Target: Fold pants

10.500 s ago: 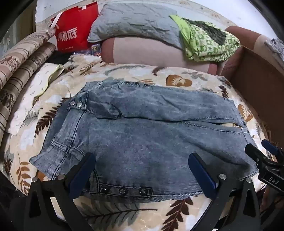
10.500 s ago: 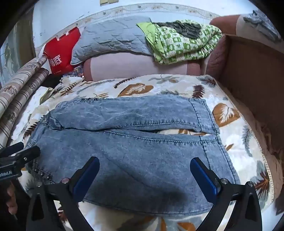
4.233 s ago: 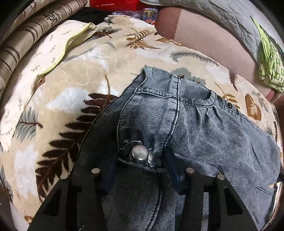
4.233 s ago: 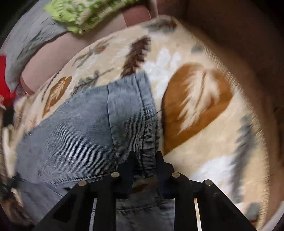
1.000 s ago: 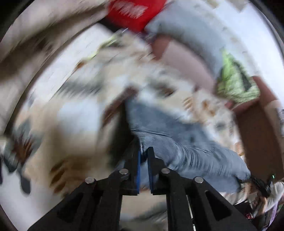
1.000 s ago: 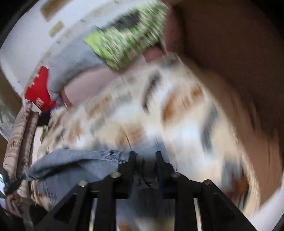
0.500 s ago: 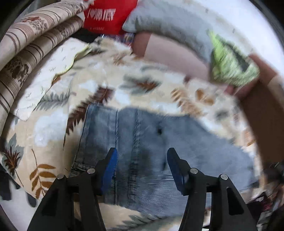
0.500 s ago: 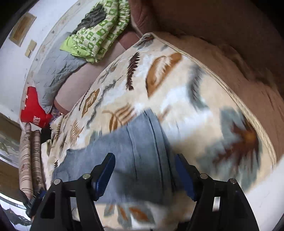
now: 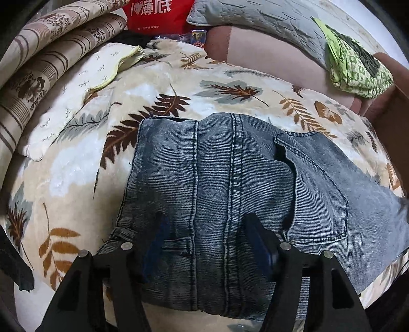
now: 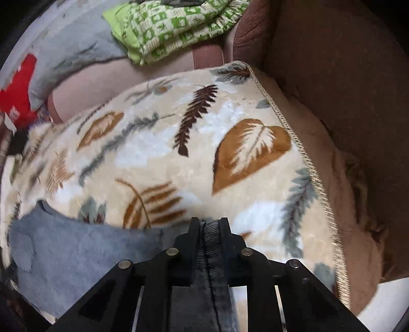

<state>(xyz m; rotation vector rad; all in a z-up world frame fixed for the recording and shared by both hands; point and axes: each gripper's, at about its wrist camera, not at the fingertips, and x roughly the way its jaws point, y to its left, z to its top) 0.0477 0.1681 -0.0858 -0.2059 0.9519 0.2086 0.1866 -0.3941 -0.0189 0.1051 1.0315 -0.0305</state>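
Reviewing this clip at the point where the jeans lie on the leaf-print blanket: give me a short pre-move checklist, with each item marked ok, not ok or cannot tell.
1. Right gripper has denim between its fingers: ok, a bunched edge of the jeans runs through the closing jaws.
2. Left gripper free of cloth: ok, its jaws are opening over the waistband area, nothing pinched.
3. Jeans flat on the leaf-print blanket: ok in the left wrist view, back pocket up and seams straight.
4. Layers under the top face aligned: cannot tell, hidden.
5. Room to fold away from the green patterned cloth: ok, bare blanket lies between.
6. Far end of the jeans tidy: cannot tell, blurred in the right wrist view.
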